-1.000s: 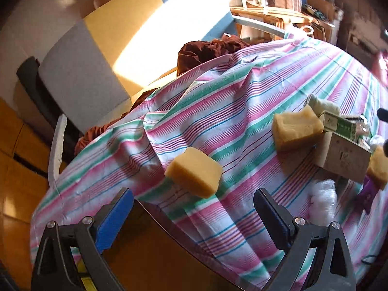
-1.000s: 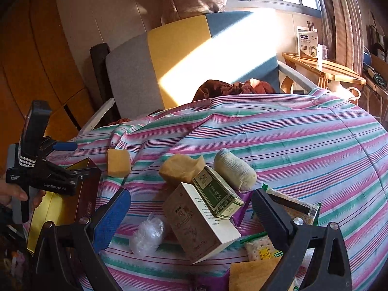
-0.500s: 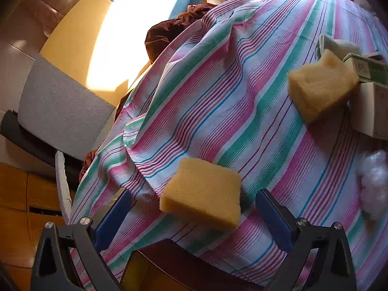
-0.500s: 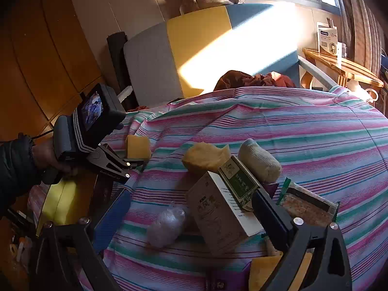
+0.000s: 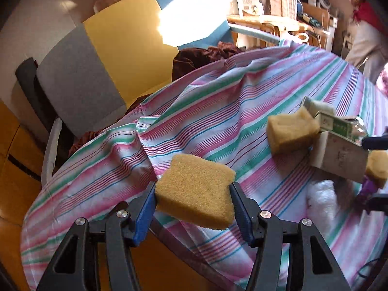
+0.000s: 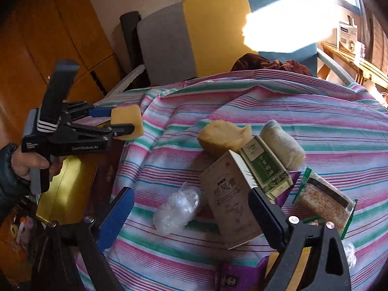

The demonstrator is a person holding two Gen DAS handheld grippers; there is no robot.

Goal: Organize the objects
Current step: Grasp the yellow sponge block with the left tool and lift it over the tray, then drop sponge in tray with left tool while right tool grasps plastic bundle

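My left gripper is shut on a yellow sponge and holds it above the striped tablecloth. From the right wrist view the left gripper holds that sponge over the table's left edge, above an open yellow-lined box. My right gripper is open and empty over a clear plastic wad and a tan carton. A second sponge, a green carton and a rolled white cloth lie beyond.
A snack packet and a purple packet lie at the right and front. An armchair with a brown cloth stands behind the table. A wooden side table is at far right. Wooden cabinets stand at left.
My left gripper has closed on the yellow sponge and lifted it off the cloth. My right gripper has stayed open, shifting slightly over the cartons.
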